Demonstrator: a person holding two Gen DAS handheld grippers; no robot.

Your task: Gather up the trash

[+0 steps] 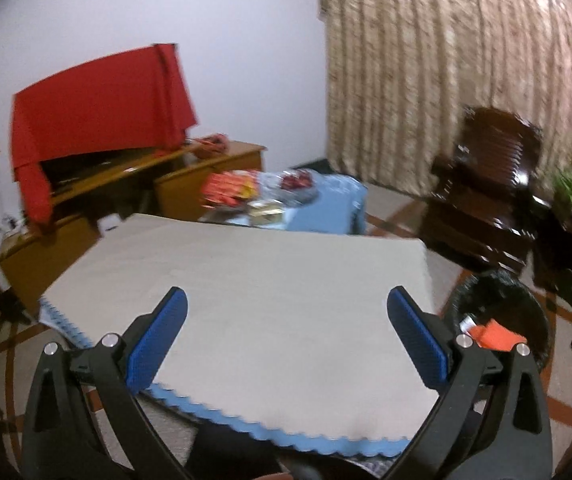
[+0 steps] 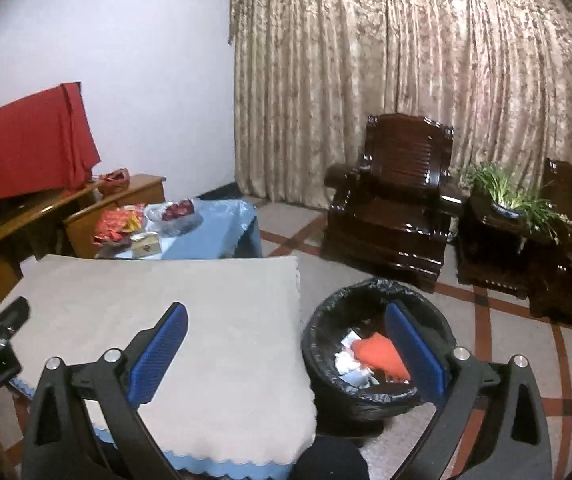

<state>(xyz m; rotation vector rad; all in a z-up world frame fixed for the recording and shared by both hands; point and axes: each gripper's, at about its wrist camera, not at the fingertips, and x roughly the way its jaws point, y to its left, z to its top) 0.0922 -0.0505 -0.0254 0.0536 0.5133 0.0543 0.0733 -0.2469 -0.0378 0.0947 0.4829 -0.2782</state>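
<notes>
While both of my grippers hang above the near edge of the table (image 1: 270, 280), I can see that neither one holds anything: the left gripper (image 1: 286, 336) has its blue-padded jaws spread wide with only the beige tablecloth (image 2: 158, 304) showing between them, and the right gripper (image 2: 286, 352) stands just as wide, its jaws apart over the table's right corner and the bin. From the right wrist view, the trash bin (image 2: 378, 396), lined with a black bag, sits on the floor just beside the table's right side, and the trash is in it: an orange-red wrapper (image 2: 378, 356) lies among pale scraps of paper (image 2: 346, 364). My left wrist view catches the same bin (image 1: 498, 292) at its right, with the orange-red piece (image 1: 494, 334) inside. A blue scalloped border (image 1: 286, 436) peeks out under the beige cloth at the near edge. Beyond my table stands a lower table with a blue cloth (image 2: 222, 232) carrying red snack packets (image 2: 118, 224) and a clear bag of something dark red (image 2: 178, 212). A dark wooden armchair (image 2: 398, 200) and a potted plant (image 2: 510, 196) stand before the patterned curtain (image 2: 406, 80), and a red cloth (image 1: 98, 108) drapes something on the wooden cabinet (image 1: 214, 172) at left.
</notes>
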